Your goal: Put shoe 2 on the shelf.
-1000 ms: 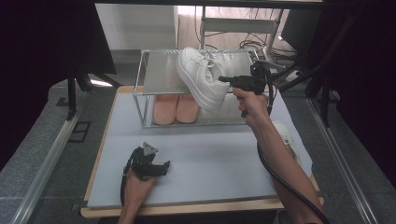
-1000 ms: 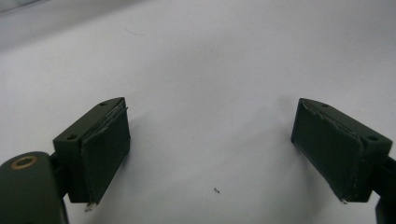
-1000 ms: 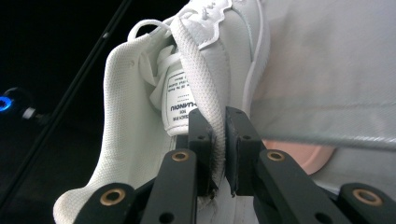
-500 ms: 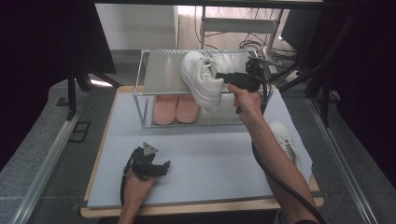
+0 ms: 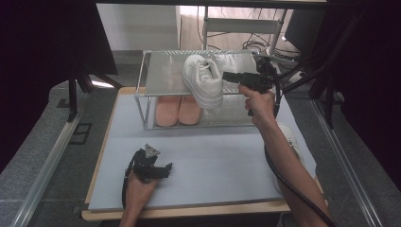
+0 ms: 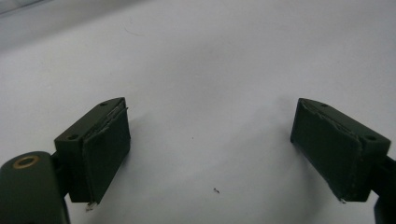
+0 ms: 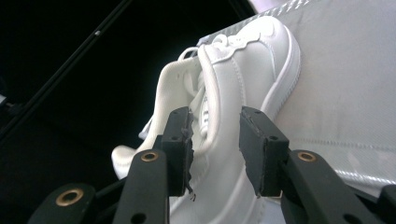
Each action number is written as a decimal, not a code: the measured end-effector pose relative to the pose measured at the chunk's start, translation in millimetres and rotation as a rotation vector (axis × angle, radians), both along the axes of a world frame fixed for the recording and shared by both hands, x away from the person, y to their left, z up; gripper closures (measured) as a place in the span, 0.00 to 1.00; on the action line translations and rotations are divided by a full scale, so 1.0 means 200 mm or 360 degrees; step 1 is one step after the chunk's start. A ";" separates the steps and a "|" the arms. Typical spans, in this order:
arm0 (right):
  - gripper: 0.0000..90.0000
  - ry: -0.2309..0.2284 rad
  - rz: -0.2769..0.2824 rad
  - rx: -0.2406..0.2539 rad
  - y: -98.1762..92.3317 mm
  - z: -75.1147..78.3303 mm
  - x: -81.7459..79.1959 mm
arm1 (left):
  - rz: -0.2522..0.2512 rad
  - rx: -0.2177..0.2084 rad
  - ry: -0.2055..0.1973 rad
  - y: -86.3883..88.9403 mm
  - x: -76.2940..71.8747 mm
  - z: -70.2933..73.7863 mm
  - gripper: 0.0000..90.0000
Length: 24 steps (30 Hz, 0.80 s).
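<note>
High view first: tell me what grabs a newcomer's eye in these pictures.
A white sneaker sits on the top shelf of a clear shoe rack at the far side of the table, its heel hanging over the front edge. The right tool is at its collar; its jaws have just been opening, with the collar's edge between them. Below, a pair of pink slippers lies on the lower level, and the left tool rests open near the table's front edge.

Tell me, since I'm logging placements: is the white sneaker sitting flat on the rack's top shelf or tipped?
Flat: the white sneaker rests sole-down on the top shelf, its toe overhanging the front edge. The right gripper has just been opening, collar between its jaws.
</note>
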State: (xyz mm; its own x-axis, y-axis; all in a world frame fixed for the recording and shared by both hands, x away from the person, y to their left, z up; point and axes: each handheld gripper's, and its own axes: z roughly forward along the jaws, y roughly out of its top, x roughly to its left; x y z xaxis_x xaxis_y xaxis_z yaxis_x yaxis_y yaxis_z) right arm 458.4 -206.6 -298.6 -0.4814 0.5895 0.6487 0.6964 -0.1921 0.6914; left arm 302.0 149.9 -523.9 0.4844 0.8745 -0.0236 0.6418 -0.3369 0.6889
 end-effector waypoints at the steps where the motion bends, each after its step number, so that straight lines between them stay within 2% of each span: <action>1: 0.71 -0.0002 0.0002 0.0006 -0.01 -0.01 -0.01 | 0.0000 0.0000 0.0000 0.00 0.00 0.00 0.14; 4: 0.70 -0.0019 0.0004 -0.0039 -0.04 -0.03 -0.03 | 0.0001 -0.0001 0.0000 0.00 0.00 0.00 0.14; 9: 0.74 -0.0065 0.0043 -0.0120 -0.07 -0.09 -0.07 | 0.0001 -0.0001 0.0000 0.00 0.00 0.00 0.14; 17: 0.89 -0.0146 0.0136 -0.0231 -0.04 -0.18 -0.15 | -0.0001 0.0001 -0.0001 0.00 0.00 0.00 0.14; 21: 1.00 -0.0214 0.0162 -0.0276 -0.02 -0.22 -0.19 | 0.0000 0.0001 -0.0001 0.00 0.00 0.00 0.14; 24: 1.00 -0.0300 0.0172 -0.0341 0.00 -0.24 -0.23 | -0.0001 0.0001 -0.0002 0.00 0.00 0.00 0.14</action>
